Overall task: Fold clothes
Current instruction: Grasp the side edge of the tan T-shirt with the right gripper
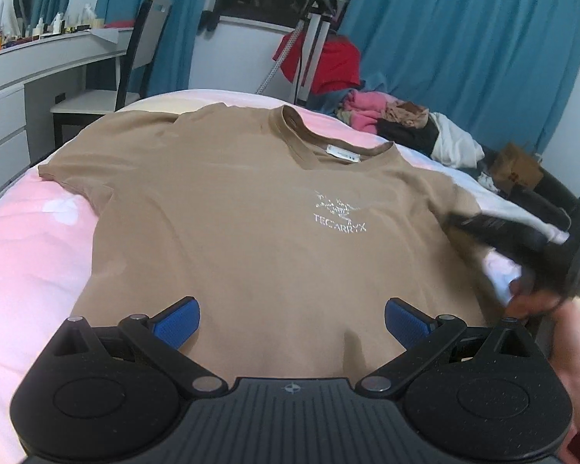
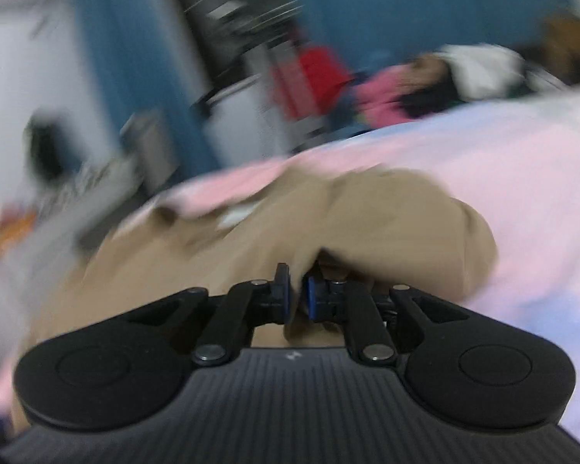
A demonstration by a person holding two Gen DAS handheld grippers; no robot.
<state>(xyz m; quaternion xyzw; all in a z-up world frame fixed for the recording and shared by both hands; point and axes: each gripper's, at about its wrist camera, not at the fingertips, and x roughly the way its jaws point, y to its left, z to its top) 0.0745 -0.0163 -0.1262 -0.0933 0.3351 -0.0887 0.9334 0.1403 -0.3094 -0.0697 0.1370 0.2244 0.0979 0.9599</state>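
While the tan T-shirt (image 1: pixel 228 232) lay front-up on the pink bed (image 1: pixel 31 255), its long axis ran from the hem beside me to the collar at the far end. My left gripper (image 1: pixel 292 319) hung spread wide above the hem, grasping nothing; my right gripper (image 2: pixel 298 297) was clenched on a sleeve fold.

Left gripper (image 1: pixel 292 319): jaws wide apart, blue pads (image 1: pixel 178 319) clear of any contact, pointing downward and forward. Right gripper (image 2: pixel 297 295): jaws closed, pads pinching tan shirt (image 2: pixel 367 216) fabric. From the left wrist view it appears blurred at the right, with a hand (image 1: pixel 537 301) behind it.
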